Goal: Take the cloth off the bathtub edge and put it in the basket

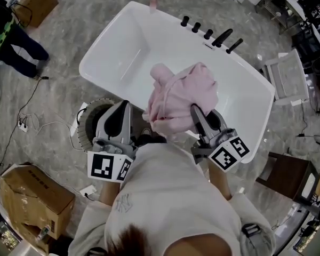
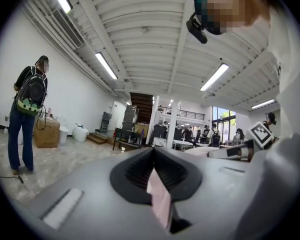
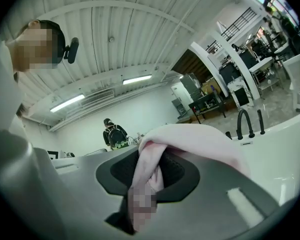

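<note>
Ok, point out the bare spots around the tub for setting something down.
Free: the bathtub basin left of the cloth; the floor beyond its left rim. Crowded: the far rim with taps; the basket lies half under the left gripper.

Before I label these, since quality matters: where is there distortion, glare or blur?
Head view: fisheye bends the bathtub rim, light even. Left gripper view: black vignette, ceiling strip lights blow out. Right gripper view: same vignette, the close pink cloth looks soft.

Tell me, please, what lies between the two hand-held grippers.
The pink cloth, bunched up and pinched by both the left hand-held gripper and the right hand-held gripper, above the bathtub; the head view shows it.
</note>
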`<state>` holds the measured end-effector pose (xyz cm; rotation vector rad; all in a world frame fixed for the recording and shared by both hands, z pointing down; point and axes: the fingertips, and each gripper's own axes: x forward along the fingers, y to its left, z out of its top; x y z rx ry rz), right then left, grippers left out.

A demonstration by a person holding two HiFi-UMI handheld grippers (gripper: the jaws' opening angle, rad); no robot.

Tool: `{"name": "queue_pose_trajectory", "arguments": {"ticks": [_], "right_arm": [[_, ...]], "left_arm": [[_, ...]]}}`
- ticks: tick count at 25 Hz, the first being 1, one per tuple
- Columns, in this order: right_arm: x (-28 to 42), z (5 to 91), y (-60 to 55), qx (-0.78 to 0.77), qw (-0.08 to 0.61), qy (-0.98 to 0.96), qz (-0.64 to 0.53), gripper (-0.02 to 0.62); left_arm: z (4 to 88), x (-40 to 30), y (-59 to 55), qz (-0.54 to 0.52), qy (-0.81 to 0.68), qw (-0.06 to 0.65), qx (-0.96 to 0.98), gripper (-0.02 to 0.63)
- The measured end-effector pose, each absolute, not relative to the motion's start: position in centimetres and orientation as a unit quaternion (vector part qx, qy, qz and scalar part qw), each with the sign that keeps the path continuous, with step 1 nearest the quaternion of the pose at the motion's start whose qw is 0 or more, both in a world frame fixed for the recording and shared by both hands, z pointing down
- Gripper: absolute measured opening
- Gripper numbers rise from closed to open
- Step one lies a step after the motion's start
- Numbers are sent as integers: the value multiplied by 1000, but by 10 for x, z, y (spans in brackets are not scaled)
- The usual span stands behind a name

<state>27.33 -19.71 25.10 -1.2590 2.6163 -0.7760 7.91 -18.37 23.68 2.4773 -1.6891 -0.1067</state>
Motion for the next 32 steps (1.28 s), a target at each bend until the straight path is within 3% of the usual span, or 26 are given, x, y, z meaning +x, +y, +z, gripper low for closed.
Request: {"name": "queue_pose_trajectory", "arguments": {"ticks": [22, 32], "right_arm": [[308, 255, -193, -416, 76, 868, -259, 81], [293, 251, -194, -368, 62, 892, -255, 81]], "left_arm": [[242, 91, -157, -30, -607, 72, 791, 48], [252, 78, -121, -36, -661, 77, 746, 48]]}}
